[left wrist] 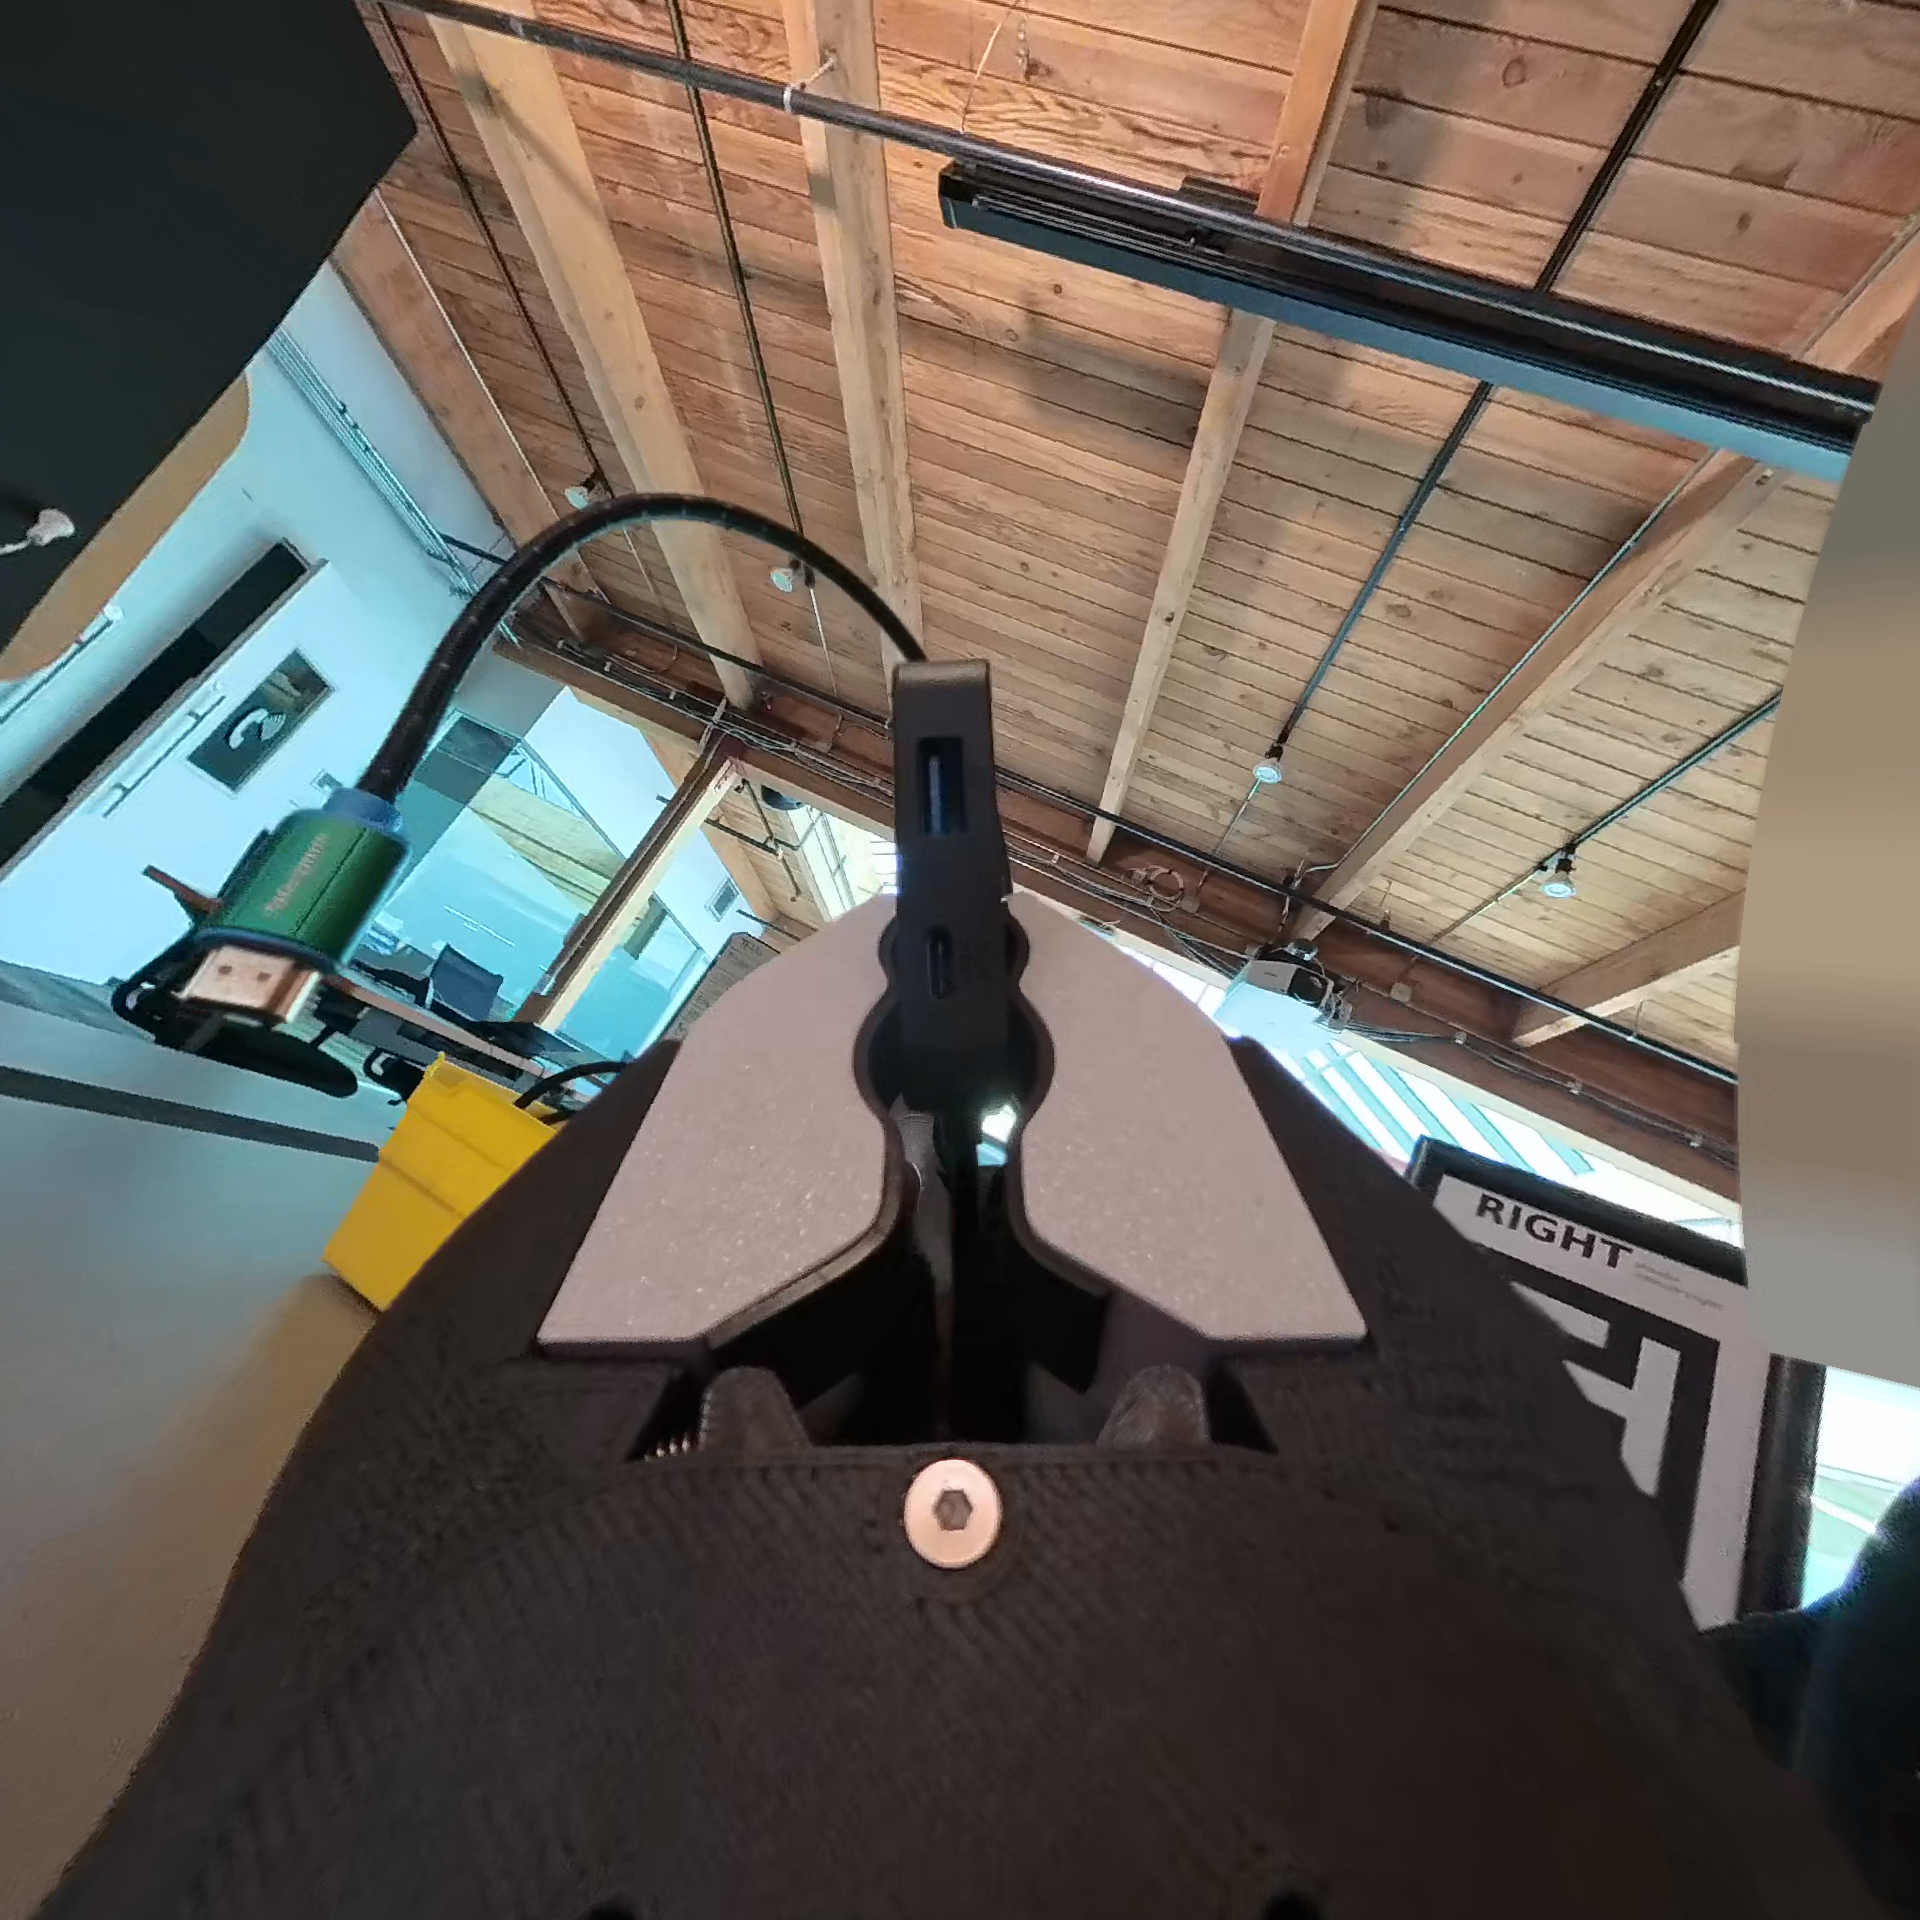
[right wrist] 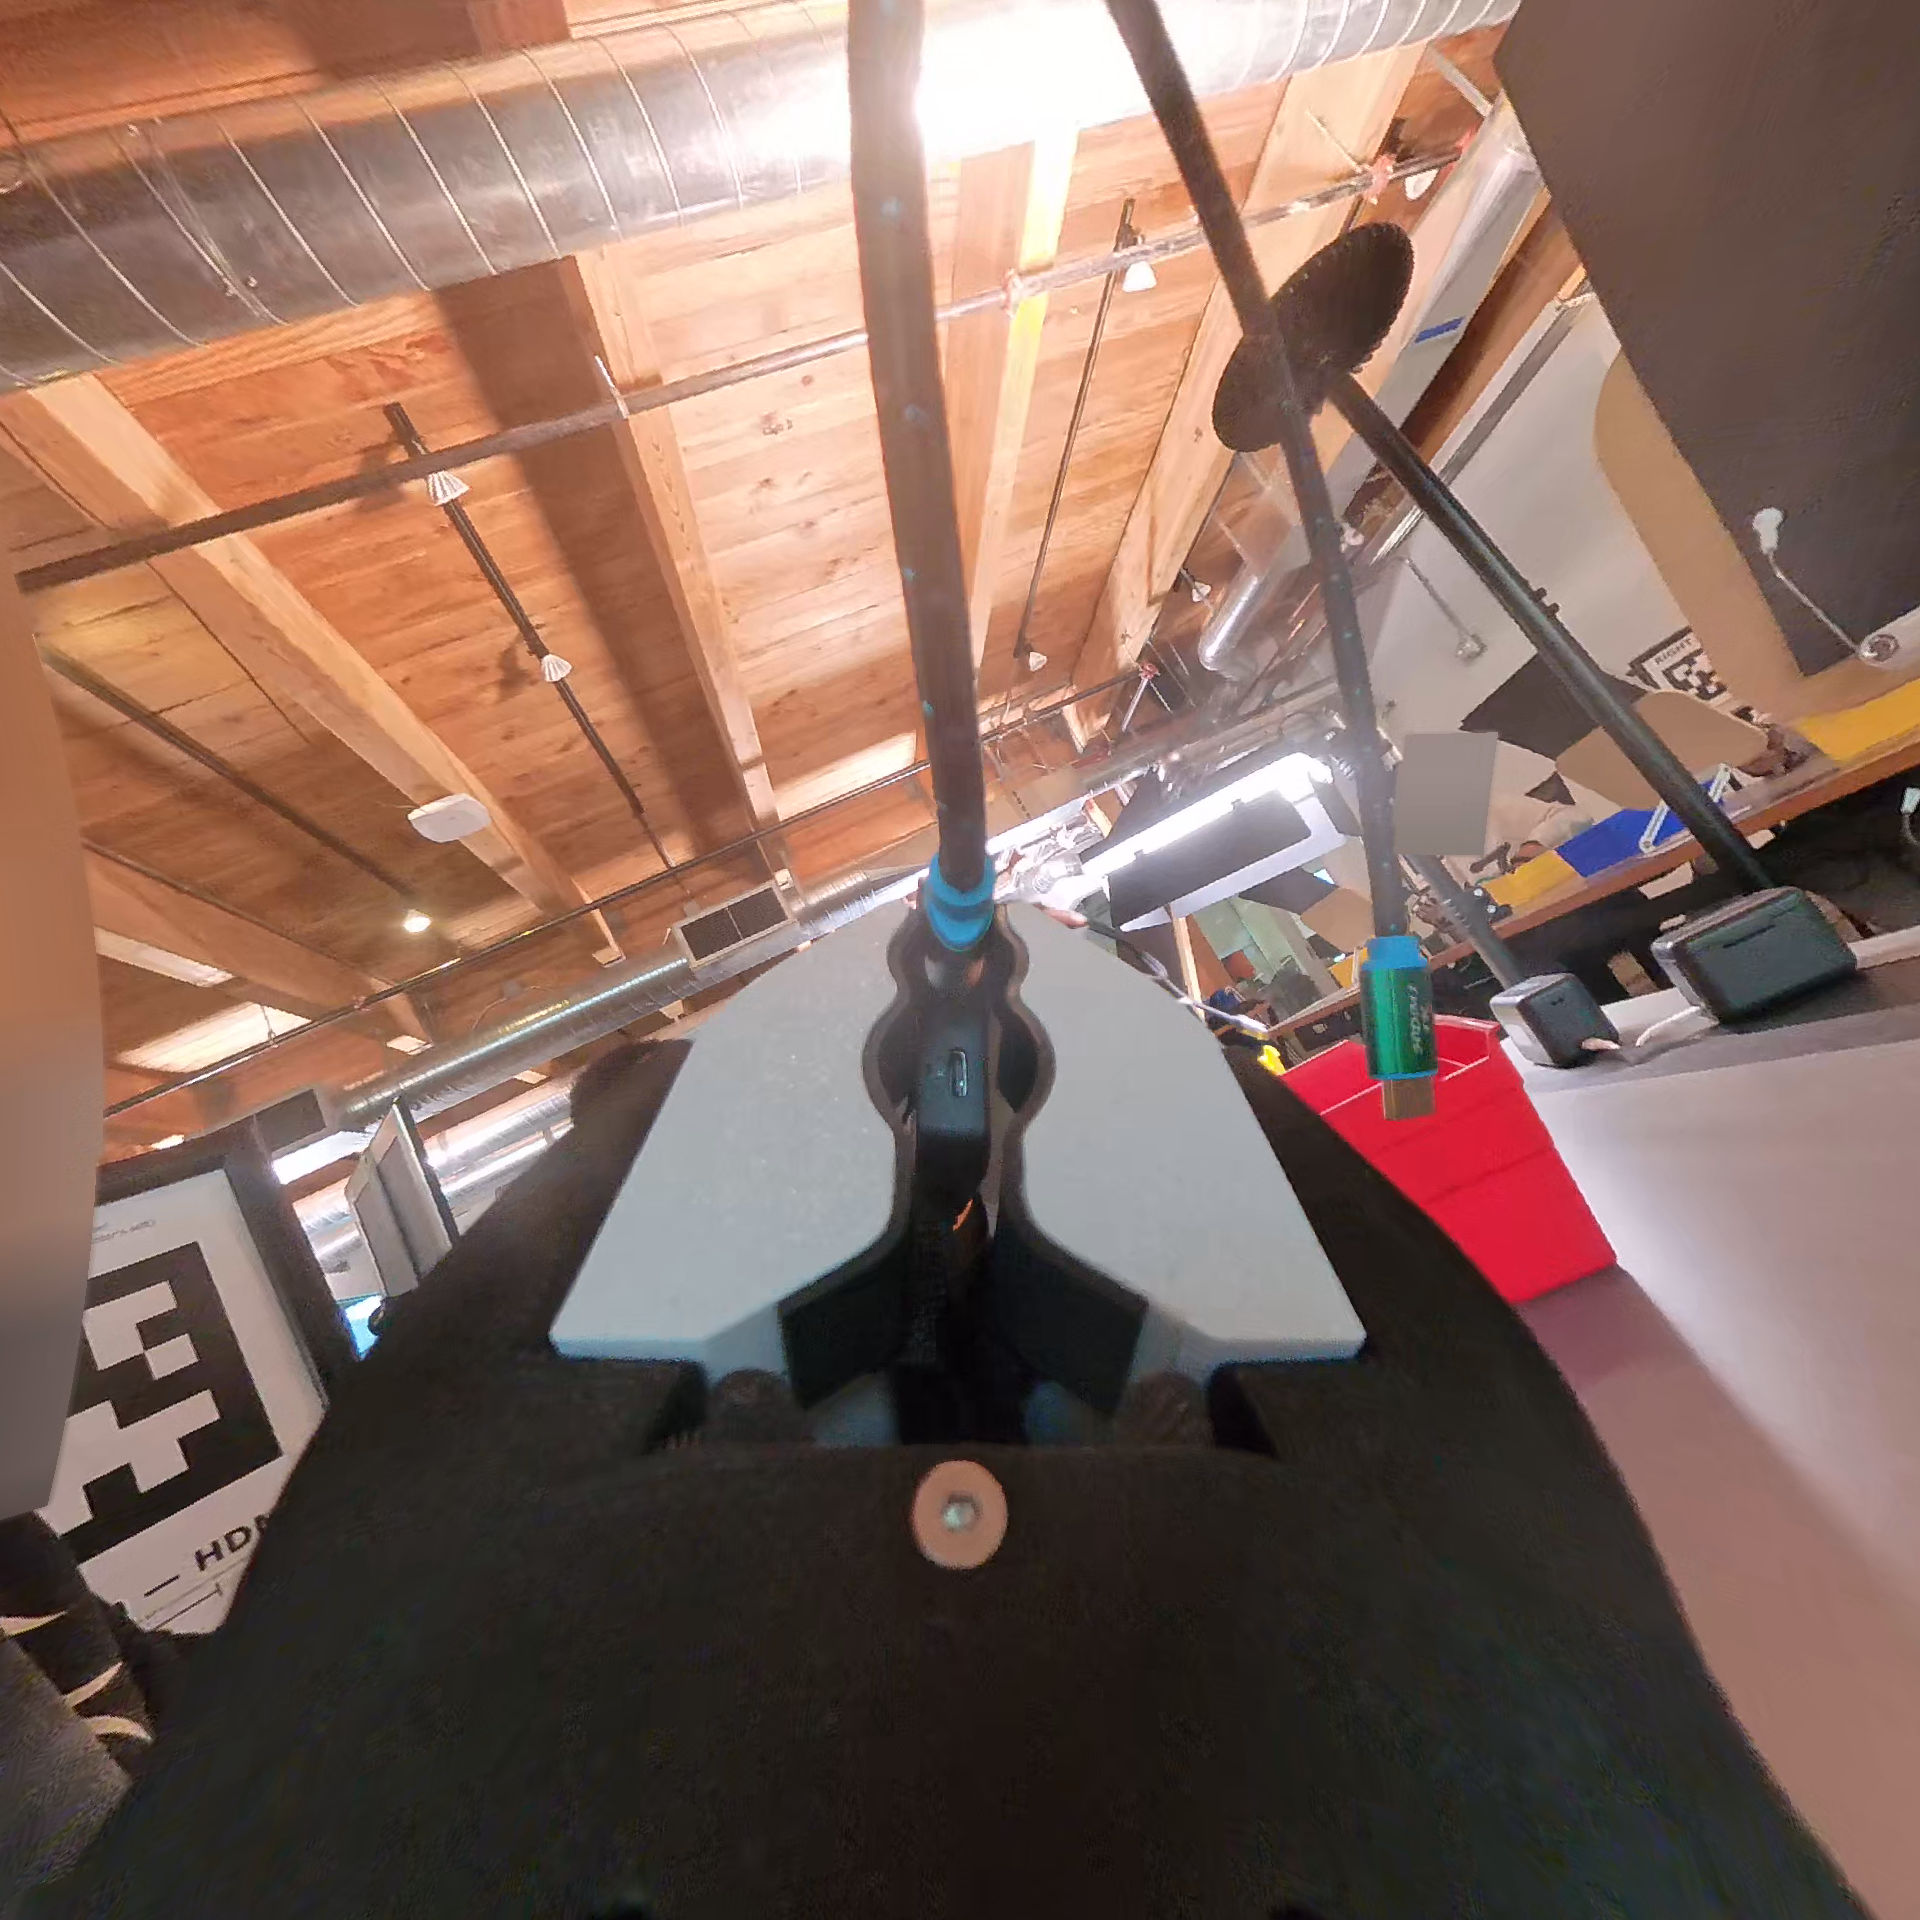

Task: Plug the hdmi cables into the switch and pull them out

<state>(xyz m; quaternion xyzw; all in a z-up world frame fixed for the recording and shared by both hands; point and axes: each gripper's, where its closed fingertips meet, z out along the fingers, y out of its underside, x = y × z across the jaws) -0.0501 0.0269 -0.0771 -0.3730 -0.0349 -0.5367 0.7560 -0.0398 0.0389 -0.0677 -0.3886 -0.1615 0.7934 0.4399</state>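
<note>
Your left gripper [left wrist: 951, 997] is clamped on the black switch [left wrist: 948, 831], ports facing you for a clear line in. Your right gripper [right wrist: 951, 1023] pinches a black plug body [right wrist: 948, 1091], cable [right wrist: 914, 468] rising overhead. A green plug [left wrist: 301, 894] dangles free, unplugged, off to the side.

Workshop loft, timber ceiling [left wrist: 1039, 364], steel duct [right wrist: 416, 177]

At frame centre, the left gripper [left wrist: 951, 971] clamps its grey fingers [left wrist: 769, 1132] on the upright black switch [left wrist: 948, 831]. A braided cable's green HDMI plug [left wrist: 296, 904] hangs free at left, above a yellow bin [left wrist: 426, 1184].
</note>
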